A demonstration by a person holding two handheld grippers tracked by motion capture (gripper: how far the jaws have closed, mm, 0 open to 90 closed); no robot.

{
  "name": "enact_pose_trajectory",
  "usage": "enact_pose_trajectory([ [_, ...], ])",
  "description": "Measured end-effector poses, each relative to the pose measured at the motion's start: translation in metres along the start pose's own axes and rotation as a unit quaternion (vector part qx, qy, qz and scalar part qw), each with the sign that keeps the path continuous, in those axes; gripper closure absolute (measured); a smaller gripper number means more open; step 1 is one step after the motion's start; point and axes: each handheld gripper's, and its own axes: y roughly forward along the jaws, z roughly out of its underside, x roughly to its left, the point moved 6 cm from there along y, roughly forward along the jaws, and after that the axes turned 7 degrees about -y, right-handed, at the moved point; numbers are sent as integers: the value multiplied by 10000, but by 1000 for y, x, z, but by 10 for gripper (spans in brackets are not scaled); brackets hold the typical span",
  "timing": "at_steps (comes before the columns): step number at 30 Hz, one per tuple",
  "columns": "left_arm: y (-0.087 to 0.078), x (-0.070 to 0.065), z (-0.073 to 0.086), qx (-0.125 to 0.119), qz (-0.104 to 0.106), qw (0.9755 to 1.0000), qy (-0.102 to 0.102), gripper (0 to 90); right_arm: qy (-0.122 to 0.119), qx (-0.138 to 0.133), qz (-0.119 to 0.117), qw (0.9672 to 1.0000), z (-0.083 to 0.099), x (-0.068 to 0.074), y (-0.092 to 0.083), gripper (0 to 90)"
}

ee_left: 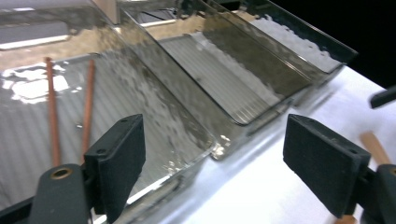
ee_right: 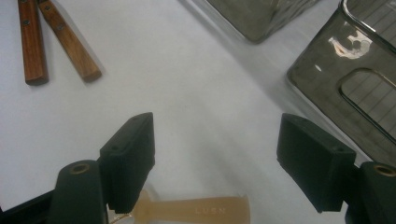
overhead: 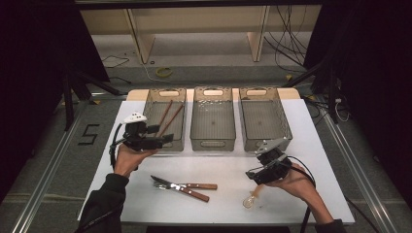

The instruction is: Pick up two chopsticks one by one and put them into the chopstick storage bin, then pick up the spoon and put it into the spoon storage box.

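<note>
With both the left gripper (overhead: 163, 133) and right gripper (overhead: 254, 175) open and empty, the right one, hovering low over the spoon (ee_right: 196, 211), may nudge it across the tabletop (overhead: 233, 167) rather than pinch it.

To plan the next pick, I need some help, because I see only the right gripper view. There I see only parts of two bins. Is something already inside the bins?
Observer: Yes. The left bin holds two chopsticks, lying side by side.
Operator: Thank you. And the other bins?
Observer: In the high view, the middle bin and the right bin have nothing inside.
Operator: Where is the left gripper now?
Observer: The left gripper is over the near end of the left bin, open, with nothing between its pads.
</note>
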Motion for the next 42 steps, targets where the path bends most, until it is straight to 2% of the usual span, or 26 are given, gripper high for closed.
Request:
enact_pose_trajectory([
  [2, -1, -6, 3, -35, 173, 9998, 8, 192, 58, 30, 39, 10000, 1, -2, 1, 286],
  [9, -5, -18, 15, -103, 354, 9993, 44, 191, 186, 50, 80, 9998, 4, -8, 3, 293],
  [18, -7, -30, 38, -34, 351, 9993, 148, 190, 283, 103, 114, 9995, 6, -14, 8, 302],
  [25, -6, -39, 53, 49, 480, 9988, 123, 184, 343, 157, 139, 9992, 7, -17, 11, 304],
  [29, -6, -44, 63, 134, 526, 9983, 203, 185, 386, 183, 136, 9990, 9, -20, 13, 306],
  [34, -9, -49, 71, 118, 540, 9982, 253, 187, 408, 196, 155, 9989, 9, -21, 13, 315],
  [42, -16, -48, 79, 61, 445, 9986, 279, 187, 467, 320, 105, 9983, 15, -24, 20, 403],
])
